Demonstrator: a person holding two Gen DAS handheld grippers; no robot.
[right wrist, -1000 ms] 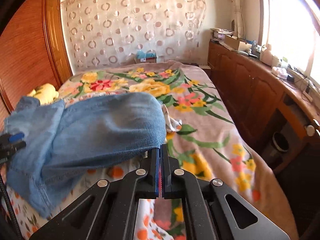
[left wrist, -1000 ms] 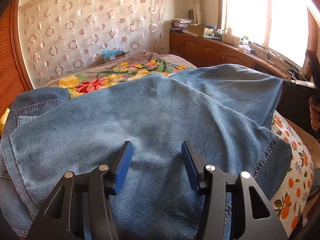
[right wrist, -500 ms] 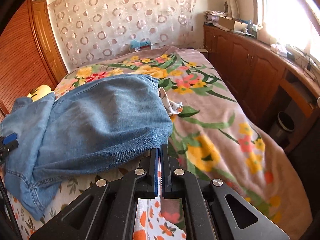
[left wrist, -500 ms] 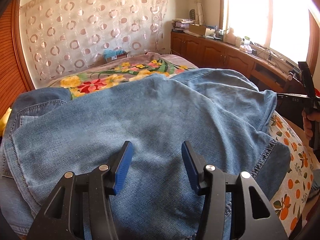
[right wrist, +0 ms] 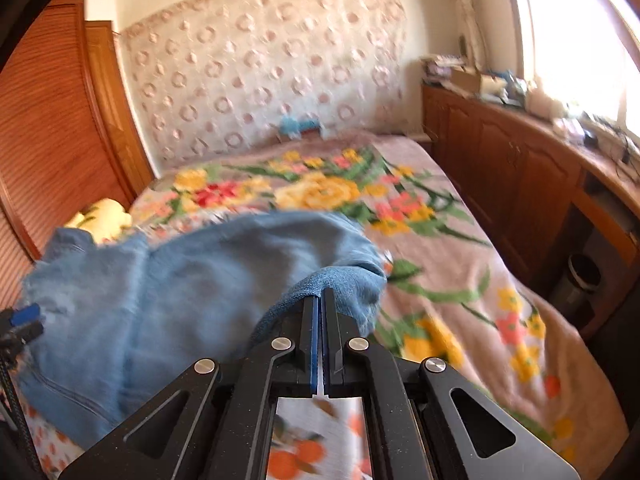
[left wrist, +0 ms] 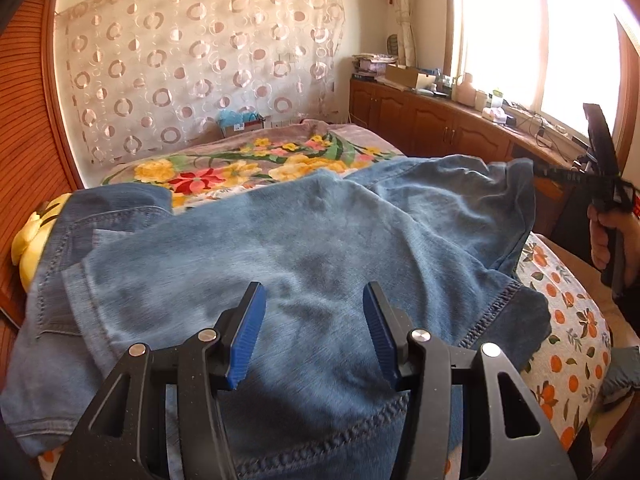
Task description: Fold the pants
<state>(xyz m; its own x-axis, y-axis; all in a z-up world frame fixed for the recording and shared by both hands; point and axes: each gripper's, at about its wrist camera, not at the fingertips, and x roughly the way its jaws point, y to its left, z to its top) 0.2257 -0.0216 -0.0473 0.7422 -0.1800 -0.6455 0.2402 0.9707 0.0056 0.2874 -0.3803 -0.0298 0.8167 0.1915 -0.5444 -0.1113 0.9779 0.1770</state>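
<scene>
We judge the jeans (left wrist: pixel 304 264) on the bed (right wrist: pixel 440 240) soft, heavy and floppy, lying under our spread left gripper (left wrist: pixel 314 334) while our right gripper (right wrist: pixel 320 308) pinches a folded edge, best gripped at seams

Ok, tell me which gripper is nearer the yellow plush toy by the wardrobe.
Left. The left gripper hovers open over the jeans near the yellow plush toy; the right gripper pinches the jeans' far end.
</scene>
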